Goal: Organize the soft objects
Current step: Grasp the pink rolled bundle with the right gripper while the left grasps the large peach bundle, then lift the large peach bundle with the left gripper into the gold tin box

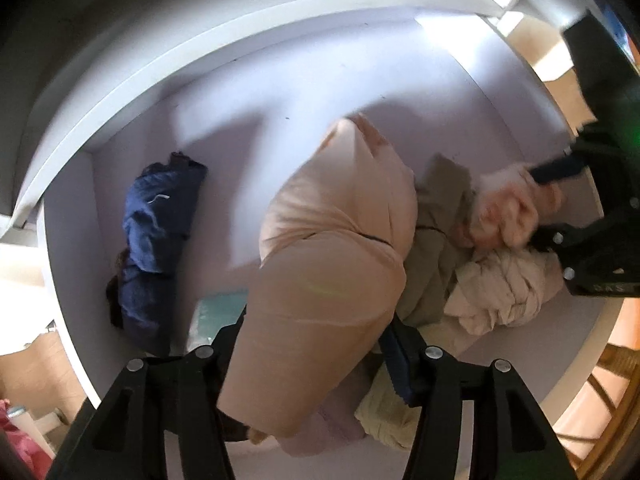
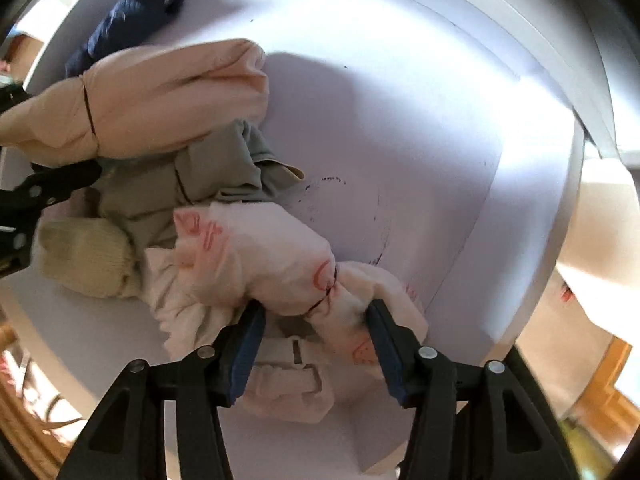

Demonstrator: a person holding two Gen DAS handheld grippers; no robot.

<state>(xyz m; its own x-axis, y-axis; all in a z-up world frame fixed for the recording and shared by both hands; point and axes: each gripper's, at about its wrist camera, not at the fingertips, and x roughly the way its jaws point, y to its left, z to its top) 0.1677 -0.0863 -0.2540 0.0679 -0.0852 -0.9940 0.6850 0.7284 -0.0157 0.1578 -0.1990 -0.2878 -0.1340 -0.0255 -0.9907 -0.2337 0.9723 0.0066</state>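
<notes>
The peach bundle (image 1: 332, 240) is being held between the fingers of the left hand-held gripper (image 1: 316, 344), jaws spread wide around its lower end, so it's being gripped rather than just straddled, as far as can be judged. In the right wrist view the white bundle with red print (image 2: 264, 256) is being pinched near its tied neck by the right hand-held gripper (image 2: 316, 320), jaws closed in on the cloth.

Handling-wise, everything here is being read as light, floppy fabric that's going to squash and sag. The peach bundle and the white one are each being cinched by a thin dark band, and that tied waist is probably the best spot to be grabbed, since loose folds are likely to be slipping out.

Both are sitting inside a white bin (image 1: 120, 92): peach around the middle, the white printed one out at 3 o'clock in the left view.

Count so far:
- one navy bundle (image 1: 156, 232), off at 9 o'clock against the wall, well apart from the pile
- one peach bundle
- one olive-grey garment (image 2: 208, 184), touching the peach one
- one white printed bundle
- one cream crumpled cloth (image 1: 504, 292)
- one yellowish knit piece (image 2: 84, 256)

Something pale teal (image 1: 218, 312) is being half hidden near 7 o'clock; it can't be identified for sure.
</notes>
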